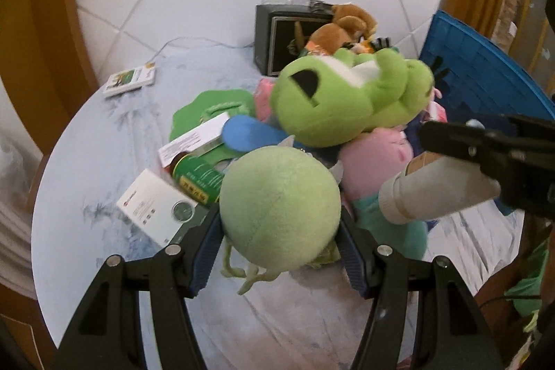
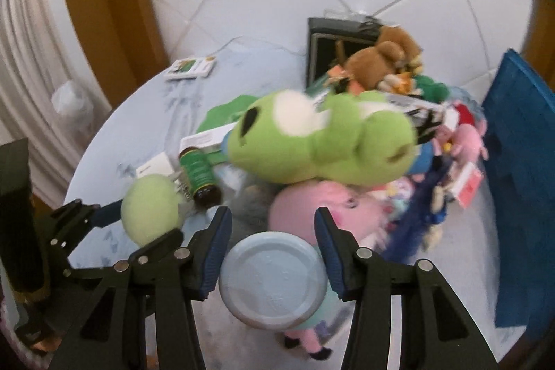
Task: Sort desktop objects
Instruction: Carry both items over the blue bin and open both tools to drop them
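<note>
My left gripper (image 1: 280, 217) is shut on a pale green plush ball (image 1: 277, 207) and holds it above the table; it also shows at the left of the right wrist view (image 2: 152, 210). My right gripper (image 2: 272, 245) is shut on a white bottle (image 2: 274, 276), seen cap first; the bottle also shows at the right of the left wrist view (image 1: 433, 193). Behind them lies a heap with a green frog plush (image 1: 347, 99), a pink pig plush (image 1: 378, 169) and a green medicine bottle (image 1: 197, 179).
A blue crate (image 1: 485, 75) stands at the right. A dark box (image 1: 277, 37) and a brown plush (image 1: 347, 23) sit at the back. White boxes (image 1: 156, 207) lie left of the heap, a card pack (image 1: 130, 80) at the far left on the light blue table (image 1: 114, 141).
</note>
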